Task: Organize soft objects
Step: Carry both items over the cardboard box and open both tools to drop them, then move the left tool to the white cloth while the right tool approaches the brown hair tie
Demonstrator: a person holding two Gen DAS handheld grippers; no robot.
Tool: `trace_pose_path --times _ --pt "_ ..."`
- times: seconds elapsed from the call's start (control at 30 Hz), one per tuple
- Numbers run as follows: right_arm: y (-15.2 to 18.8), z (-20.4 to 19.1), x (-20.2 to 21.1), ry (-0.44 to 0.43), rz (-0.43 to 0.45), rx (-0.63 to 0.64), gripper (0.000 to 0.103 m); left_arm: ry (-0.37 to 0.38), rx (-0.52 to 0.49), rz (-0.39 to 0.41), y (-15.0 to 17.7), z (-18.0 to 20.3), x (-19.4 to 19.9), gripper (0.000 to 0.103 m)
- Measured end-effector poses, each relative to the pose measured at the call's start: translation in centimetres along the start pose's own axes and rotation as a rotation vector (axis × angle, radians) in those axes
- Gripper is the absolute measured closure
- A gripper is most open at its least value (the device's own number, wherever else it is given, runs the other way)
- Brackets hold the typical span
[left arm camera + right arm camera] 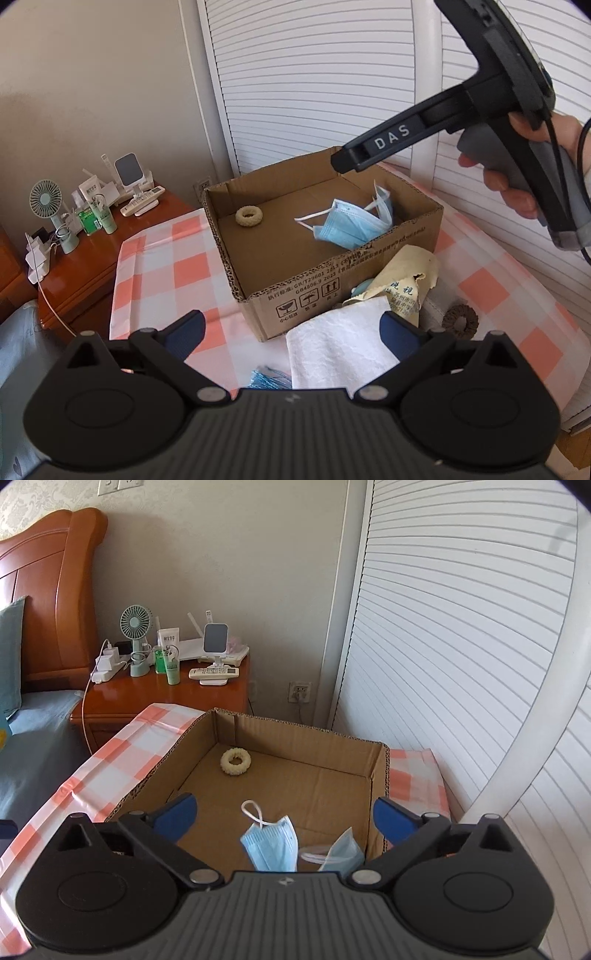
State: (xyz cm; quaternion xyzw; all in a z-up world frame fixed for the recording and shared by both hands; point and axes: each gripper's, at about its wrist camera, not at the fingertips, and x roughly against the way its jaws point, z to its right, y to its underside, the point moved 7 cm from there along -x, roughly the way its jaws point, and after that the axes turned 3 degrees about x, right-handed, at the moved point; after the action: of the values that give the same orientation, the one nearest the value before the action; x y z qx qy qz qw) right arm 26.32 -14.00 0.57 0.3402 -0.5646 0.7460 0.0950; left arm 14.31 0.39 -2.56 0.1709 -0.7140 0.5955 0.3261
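Note:
An open cardboard box (295, 291) stands on the checked cloth. Inside lie a cream scrunchie (249, 216) and a crumpled blue face mask (351, 225). My right gripper (284, 814) hangs open above the box (295, 738). The mask (273, 845) lies below and between its fingers, untouched, and the scrunchie (236, 761) rests at the far corner. My left gripper (291, 332) is open in front of the box, over a white cloth (340, 350). Beside that cloth lie a yellow printed cloth (402, 280), a brown scrunchie (460, 321) and a blue crinkled item (267, 378).
A wooden nightstand (166, 694) to the left holds a small fan (136, 622), a remote control, tubes and chargers. A bed with a wooden headboard (55, 590) lies further left. White louvred doors (461, 646) stand behind the box. A hand (517, 192) holds the right gripper.

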Motion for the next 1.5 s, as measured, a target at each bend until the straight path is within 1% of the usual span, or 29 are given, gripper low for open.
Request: trace_pose_path --times 0.23,0.37,0.53,0.67,0.73,0.83,0.9,1.0,1.1,1.23,1.4,1.5 --pt "0.5 0.1 1.6 0.006 -0.010 -0.039 0.000 0.005 0.021 0.010 0.7 0.0 1.0 0.003" --pt "2.0 0.2 2.4 0.025 -0.047 -0.070 0.000 -0.006 0.041 0.028 1.1 -0.1 1.5 0.002" --pt "5.8 0.4 2.9 0.059 -0.128 -0.114 0.000 -0.036 0.103 0.049 2.0 -0.5 2.0 0.001" --pt "10.3 1.0 3.1 0.095 -0.211 -0.214 0.000 -0.079 0.153 0.064 3.0 -1.1 2.1 0.001" --pt "12.6 1.2 3.1 0.093 -0.243 -0.269 0.000 -0.100 0.183 0.074 3.6 -1.4 2.0 0.001" --pt "15.8 1.3 2.6 0.080 -0.297 -0.368 0.000 -0.104 0.209 0.062 4.6 -1.5 1.4 0.001" --pt "16.9 1.2 2.1 0.088 -0.319 -0.392 0.000 -0.100 0.208 0.045 5.1 -1.3 0.8 0.001" --pt "17.5 0.9 1.5 0.100 -0.331 -0.410 0.000 -0.098 0.204 0.026 5.6 -1.0 0.1 0.001" --pt "17.5 0.6 0.8 0.143 -0.339 -0.380 0.000 -0.088 0.202 0.019 5.8 -0.5 -0.1 0.001" --pt "17.9 0.5 0.1 0.158 -0.360 -0.368 0.000 -0.091 0.181 0.022 5.9 -0.1 -0.2 0.001" --pt "18.5 0.8 0.1 0.179 -0.375 -0.359 0.000 -0.083 0.170 0.019 5.7 0.3 -0.6 0.001" --pt "19.0 0.9 0.5 0.189 -0.383 -0.355 0.000 -0.091 0.159 0.019 5.6 0.4 -0.9 0.001"
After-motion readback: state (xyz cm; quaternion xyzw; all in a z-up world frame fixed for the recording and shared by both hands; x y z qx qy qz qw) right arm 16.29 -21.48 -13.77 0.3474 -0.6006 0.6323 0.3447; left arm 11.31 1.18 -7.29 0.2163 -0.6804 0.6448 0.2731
